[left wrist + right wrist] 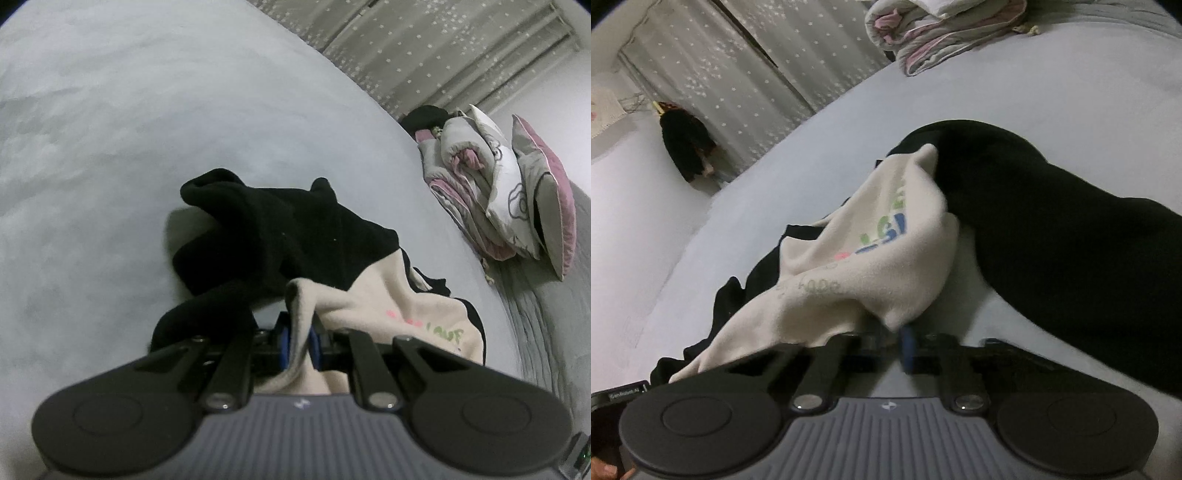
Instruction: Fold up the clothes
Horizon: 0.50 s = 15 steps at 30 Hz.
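Observation:
A black and cream garment with coloured lettering lies crumpled on the bed. In the left wrist view its cream panel [369,295] runs down into my left gripper [299,343], whose blue pads are shut on a fold of it. The black part [280,236] bunches up just beyond. In the right wrist view the cream panel [857,251] drapes over the left finger, and its lower corner sits in my right gripper [894,343], which is shut on it. One pad is hidden by cloth. A black sleeve [1052,229] stretches off to the right.
The pale sheet [147,129] spreads wide to the left and beyond the garment. A folded pink and grey quilt [472,188] and pillows [550,206] sit at the bed's right edge. Star-patterned curtains [738,74] hang behind, with a dark object [687,144] beside them.

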Each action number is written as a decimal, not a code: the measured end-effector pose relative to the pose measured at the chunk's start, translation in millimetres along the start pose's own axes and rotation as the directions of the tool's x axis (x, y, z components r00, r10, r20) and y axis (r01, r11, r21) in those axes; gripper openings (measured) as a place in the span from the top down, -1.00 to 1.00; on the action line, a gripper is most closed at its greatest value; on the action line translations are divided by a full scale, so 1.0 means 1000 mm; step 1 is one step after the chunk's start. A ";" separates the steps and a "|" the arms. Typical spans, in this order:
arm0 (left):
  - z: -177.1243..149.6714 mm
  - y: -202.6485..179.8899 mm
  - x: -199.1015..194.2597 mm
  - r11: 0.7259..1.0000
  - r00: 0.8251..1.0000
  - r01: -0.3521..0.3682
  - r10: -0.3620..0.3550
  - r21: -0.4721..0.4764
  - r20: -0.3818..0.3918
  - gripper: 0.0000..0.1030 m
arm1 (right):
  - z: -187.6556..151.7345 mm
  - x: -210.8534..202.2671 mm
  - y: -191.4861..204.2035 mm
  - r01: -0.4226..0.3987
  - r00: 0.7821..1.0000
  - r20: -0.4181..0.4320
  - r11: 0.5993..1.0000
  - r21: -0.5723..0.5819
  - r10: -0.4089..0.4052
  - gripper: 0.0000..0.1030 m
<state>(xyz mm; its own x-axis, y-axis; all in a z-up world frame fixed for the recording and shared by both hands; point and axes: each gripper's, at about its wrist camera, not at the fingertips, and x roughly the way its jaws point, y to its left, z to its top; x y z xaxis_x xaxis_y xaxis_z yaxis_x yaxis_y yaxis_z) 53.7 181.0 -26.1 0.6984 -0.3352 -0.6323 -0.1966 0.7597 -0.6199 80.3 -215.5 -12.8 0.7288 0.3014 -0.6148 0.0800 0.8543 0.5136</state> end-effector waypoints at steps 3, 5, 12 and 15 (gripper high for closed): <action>0.001 -0.001 -0.011 0.999 1.000 0.031 -0.031 0.011 -0.003 0.80 | 0.005 -0.016 0.004 -0.009 0.999 0.047 1.000 -0.016 0.010 0.83; 0.000 -0.002 -0.020 0.998 0.998 0.057 -0.057 0.025 -0.008 0.80 | 0.009 -0.029 0.007 -0.024 0.997 0.075 1.000 -0.018 0.025 0.84; -0.005 0.001 -0.054 0.984 0.987 0.157 -0.156 0.079 -0.024 0.80 | 0.020 -0.074 0.015 -0.054 0.984 0.167 0.998 -0.014 0.055 0.84; -0.004 0.004 -0.063 0.977 0.980 0.199 -0.198 0.072 -0.021 0.80 | 0.026 -0.091 0.016 -0.071 0.976 0.204 0.997 0.002 0.070 0.84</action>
<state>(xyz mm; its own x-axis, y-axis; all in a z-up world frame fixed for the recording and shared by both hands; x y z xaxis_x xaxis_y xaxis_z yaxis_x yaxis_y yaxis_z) 6.2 202.6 9.6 0.7087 -0.4910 -0.5067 -0.0034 0.7158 -0.6983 33.1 -239.8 66.9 0.8561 0.2672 -0.4424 0.0291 0.8297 0.5574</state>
